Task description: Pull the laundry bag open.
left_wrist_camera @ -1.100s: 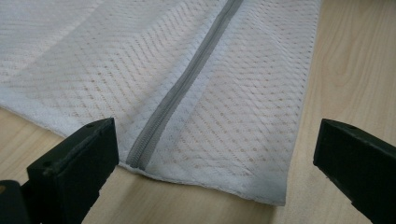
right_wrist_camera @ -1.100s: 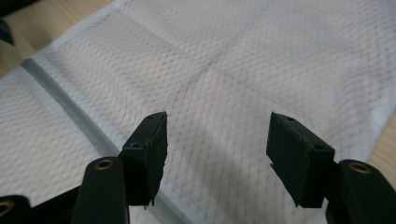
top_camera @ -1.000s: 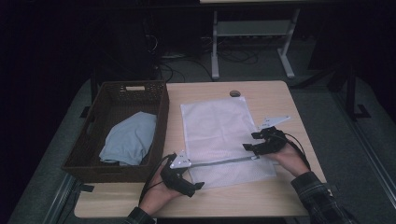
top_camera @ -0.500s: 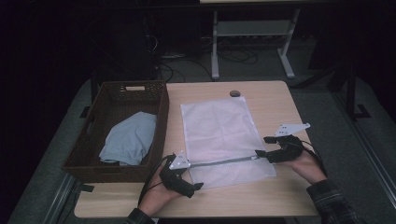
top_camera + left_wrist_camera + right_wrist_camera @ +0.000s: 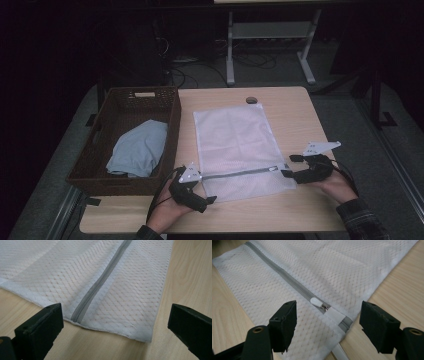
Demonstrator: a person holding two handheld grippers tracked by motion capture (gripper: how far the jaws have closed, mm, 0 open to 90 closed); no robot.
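Observation:
A white mesh bag (image 5: pixel 235 140) lies flat on the wooden table (image 5: pixel 295 115), with a grey zipper (image 5: pixel 240 173) running across it near its front edge. My left gripper (image 5: pixel 209 199) rests at the bag's front left corner. In the left gripper view it (image 5: pixel 115 315) is open, with the zipper's end (image 5: pixel 78 315) between the wide jaws and nothing touching them. My right gripper (image 5: pixel 290 166) stands at the bag's right edge. In the right gripper view it (image 5: pixel 328 315) is open over the white zipper pull (image 5: pixel 316 301), and its pads are clear of the bag (image 5: pixel 342 272).
A brown wicker basket (image 5: pixel 95 150) holding a light blue cloth (image 5: pixel 137 150) stands along the table's left side, close to my left hand. A round cable hole (image 5: pixel 251 100) sits at the far edge. Bare wood shows to the right of the bag.
My right gripper has slid to the right and a little toward the person, from over the bag's right part to its right edge. The left gripper and the bag have stayed put.

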